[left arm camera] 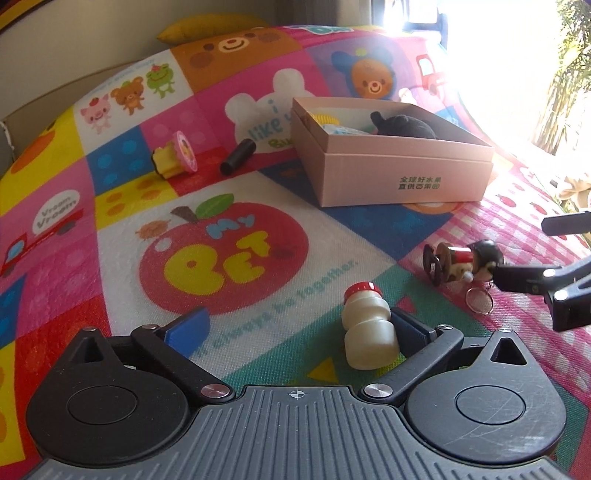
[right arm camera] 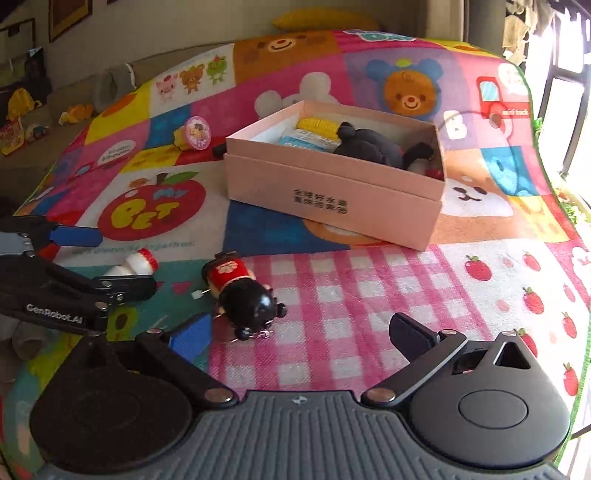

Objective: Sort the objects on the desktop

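My left gripper (left arm camera: 299, 328) is open; a small white bottle with a red cap (left arm camera: 367, 328) lies on the mat between its fingers, against the right one. It also shows in the right wrist view (right arm camera: 135, 264). My right gripper (right arm camera: 299, 336) is open around a black-headed doll keychain in red (right arm camera: 243, 291), which lies close to the left finger; the doll also shows in the left wrist view (left arm camera: 465, 260). A pink box (right arm camera: 332, 195) holds a black plush, a yellow corn toy and a blue-white pack.
A pink-and-yellow round toy (left arm camera: 175, 157) and a black cylinder (left arm camera: 236, 157) lie on the colourful cartoon mat (left arm camera: 236, 258) left of the box (left arm camera: 399, 177). A yellow cushion (right arm camera: 325, 18) lies beyond the mat. Clutter sits far left on the floor.
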The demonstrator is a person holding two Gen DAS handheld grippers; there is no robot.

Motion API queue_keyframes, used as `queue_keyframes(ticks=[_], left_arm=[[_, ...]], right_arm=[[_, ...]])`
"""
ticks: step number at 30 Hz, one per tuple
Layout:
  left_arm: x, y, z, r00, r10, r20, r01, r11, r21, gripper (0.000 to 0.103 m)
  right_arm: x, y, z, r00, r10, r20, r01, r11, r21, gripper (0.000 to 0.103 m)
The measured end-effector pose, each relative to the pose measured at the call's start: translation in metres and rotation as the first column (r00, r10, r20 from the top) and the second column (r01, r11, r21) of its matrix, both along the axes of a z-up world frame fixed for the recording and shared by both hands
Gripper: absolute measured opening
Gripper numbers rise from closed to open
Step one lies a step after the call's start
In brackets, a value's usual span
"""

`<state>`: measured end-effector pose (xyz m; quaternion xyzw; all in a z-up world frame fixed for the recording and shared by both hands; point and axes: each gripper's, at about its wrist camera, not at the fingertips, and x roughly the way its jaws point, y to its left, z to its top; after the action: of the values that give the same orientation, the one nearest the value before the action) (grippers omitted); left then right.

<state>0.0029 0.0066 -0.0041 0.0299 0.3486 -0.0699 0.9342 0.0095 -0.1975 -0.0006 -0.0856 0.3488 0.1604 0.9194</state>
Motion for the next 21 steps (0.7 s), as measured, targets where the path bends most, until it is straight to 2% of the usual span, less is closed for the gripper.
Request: queue_keyframes(ticks=[2, 3, 7, 10, 16, 19, 21], left_arm=[[0.000, -0.002, 0.000, 1.000, 0.001, 0.000, -0.001, 1.000, 0.007, 0.103], [0.000, -0.003, 0.000, 1.000, -0.001, 0.001, 0.001, 1.000, 0.010, 0.103], [-0.007, -0.007, 0.002, 0.999, -0.032, 0.004, 0.032, 0.999, 0.010, 0.103], [-0.017, -0.020, 0.001, 0.995, -0.100, -0.004, 0.100, 0.995, -0.013, 0.103], [-0.030, -0.047, 0.006, 0.961, -0.277, -0.001, 0.275, 0.957, -0.096, 0.103], [-0.031, -0.050, 0.011, 0.952, -0.305, 0.015, 0.304, 0.945, -0.118, 0.103], [-0.030, -0.047, 0.015, 0.948, -0.319, 0.016, 0.317, 0.933, -0.168, 0.103]], right_arm=[[0.002, -0.007, 0.002, 0.993, -0.092, 0.079, 0.098, 0.993, -0.065, 0.102], [0.004, -0.011, 0.004, 0.986, -0.134, 0.096, 0.141, 0.988, -0.063, 0.102], [0.015, -0.036, 0.005, 0.977, -0.213, 0.016, 0.209, 0.968, 0.139, 0.102], [0.017, -0.043, -0.006, 0.974, -0.226, -0.030, 0.227, 0.949, 0.218, 0.103], [0.020, -0.055, -0.010, 0.964, -0.256, -0.073, 0.266, 0.918, 0.295, 0.103], [0.020, -0.060, -0.010, 0.960, -0.266, -0.084, 0.279, 0.904, 0.324, 0.103], [0.021, -0.061, -0.011, 0.959, -0.270, -0.088, 0.284, 0.901, 0.328, 0.103]])
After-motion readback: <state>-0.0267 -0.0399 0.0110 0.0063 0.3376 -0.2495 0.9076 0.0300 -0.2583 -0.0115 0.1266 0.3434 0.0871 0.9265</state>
